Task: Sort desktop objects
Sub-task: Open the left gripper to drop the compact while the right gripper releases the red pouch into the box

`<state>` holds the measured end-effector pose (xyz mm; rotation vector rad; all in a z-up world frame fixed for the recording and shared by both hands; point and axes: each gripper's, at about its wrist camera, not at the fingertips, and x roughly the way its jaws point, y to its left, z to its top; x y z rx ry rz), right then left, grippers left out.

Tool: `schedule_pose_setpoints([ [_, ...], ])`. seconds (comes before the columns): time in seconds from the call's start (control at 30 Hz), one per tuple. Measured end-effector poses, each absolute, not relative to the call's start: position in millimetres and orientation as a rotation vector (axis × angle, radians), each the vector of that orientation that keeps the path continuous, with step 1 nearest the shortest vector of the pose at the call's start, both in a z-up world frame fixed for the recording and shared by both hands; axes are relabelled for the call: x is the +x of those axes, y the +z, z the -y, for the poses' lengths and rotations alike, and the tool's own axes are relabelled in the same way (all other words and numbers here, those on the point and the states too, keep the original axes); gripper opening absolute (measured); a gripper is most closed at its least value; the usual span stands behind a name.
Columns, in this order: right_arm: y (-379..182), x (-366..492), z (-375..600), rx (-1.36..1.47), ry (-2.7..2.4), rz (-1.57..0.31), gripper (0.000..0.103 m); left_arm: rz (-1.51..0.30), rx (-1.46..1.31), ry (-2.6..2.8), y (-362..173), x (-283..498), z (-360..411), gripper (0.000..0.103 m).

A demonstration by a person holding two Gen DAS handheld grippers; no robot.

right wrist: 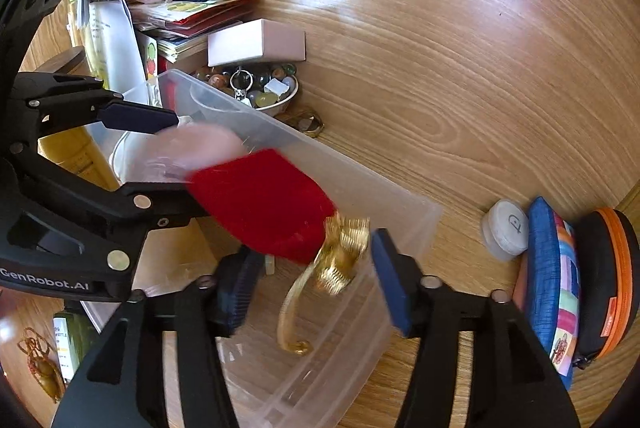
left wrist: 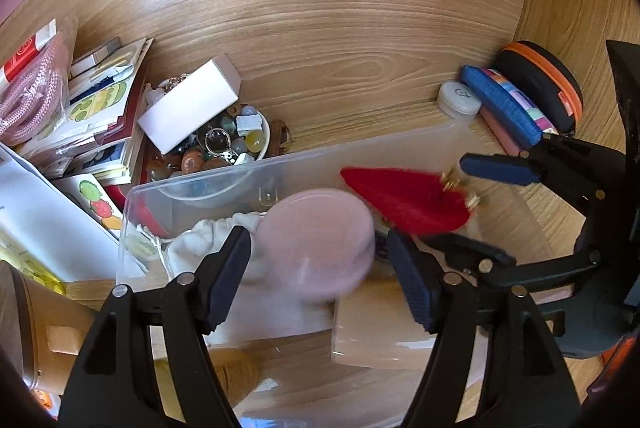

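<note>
Both grippers hang over the clear bin (left wrist: pixel 192 196) at the drop-off step of the sort. In the left wrist view the left gripper (left wrist: pixel 320 268) fills the bottom of the frame with its jaws apart; the pink disc (left wrist: pixel 316 240) sits blurred in the gap between them, over the bin, and neither pad looks pressed on it, so it seems to be let go or falling. A white pouch (left wrist: pixel 208 240) already lies in the bin at lower left of that disc. In the right wrist view the right gripper (right wrist: pixel 312 280) is at bottom centre, jaws also apart, with the red pouch (right wrist: pixel 264 204) and its gold cord (right wrist: pixel 340 252) just above and between the pads, smeared with motion and free of both. The pouch is above the bin's near end, its cord trailing down inside. My reading is that both items are being released into the bin together. Next, each gripper needs to lift clear of the bin's walls without catching the cord, then turn to what is left: the bowl of beads (right wrist: pixel 256 88) and the white box (right wrist: pixel 256 44) at upper centre, or the cases (right wrist: pixel 560 280) at the right edge.
</note>
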<state>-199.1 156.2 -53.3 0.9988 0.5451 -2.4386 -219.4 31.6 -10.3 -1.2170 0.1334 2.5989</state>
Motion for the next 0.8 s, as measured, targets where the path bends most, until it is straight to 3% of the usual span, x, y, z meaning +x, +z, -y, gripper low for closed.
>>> schedule_pose_setpoints([
  [0.13, -46, -195, -159, 0.965, -2.447, -0.529, 0.065, -0.110, -1.194, 2.593, -3, -214, -31, 0.073],
  [0.43, -32, -187, -164, 0.938, -2.464, -0.506, 0.065, -0.140, -1.143, 2.639, 16, -193, -30, 0.075],
  [0.8, -6, -152, -181, 0.885, -2.501, -0.485, 0.067, -0.136, -1.056, 2.693, 40, -154, -21, 0.086],
])
